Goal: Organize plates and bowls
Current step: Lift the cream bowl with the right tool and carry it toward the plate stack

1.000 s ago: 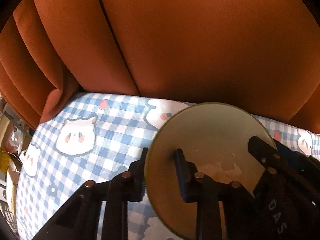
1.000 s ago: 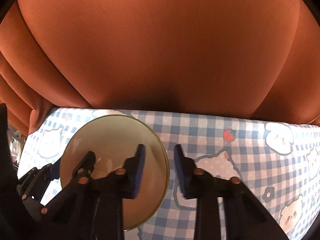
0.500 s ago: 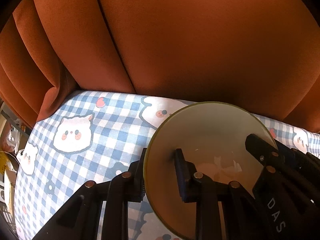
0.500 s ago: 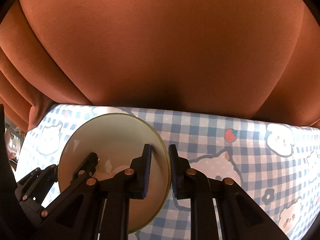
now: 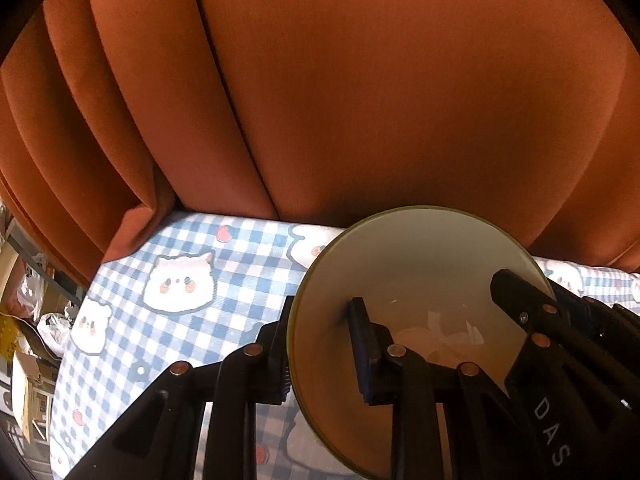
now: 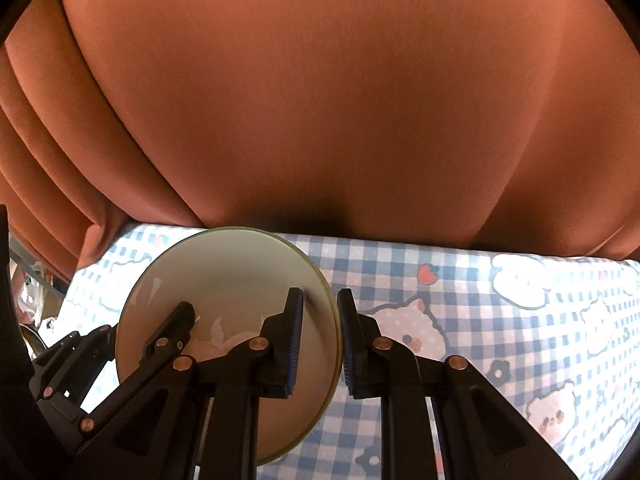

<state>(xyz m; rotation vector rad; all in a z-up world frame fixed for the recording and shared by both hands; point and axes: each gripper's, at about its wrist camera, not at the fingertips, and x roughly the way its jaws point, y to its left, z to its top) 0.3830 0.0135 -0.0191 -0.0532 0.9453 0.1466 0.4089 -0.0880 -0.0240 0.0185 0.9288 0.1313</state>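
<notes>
Two grippers on one bowl (image 5: pixel 416 280), held just above the checked tablecloth (image 5: pixel 168 336)
The left gripper (image 5: pixel 320 350) straddles the bowl's left rim, one finger inside and one outside, seemingly clamped; the right gripper (image 6: pixel 320 344) pinches the opposite rim, its jaws nearly closed on the wall. This looks like a handover or two-handed carry (no stack or other dish in view), so next one side must let go cleanly. Open cloth lies to the right; the orange curtain (image 6: pixel 320 100) stands close behind at the table's far edge
</notes>
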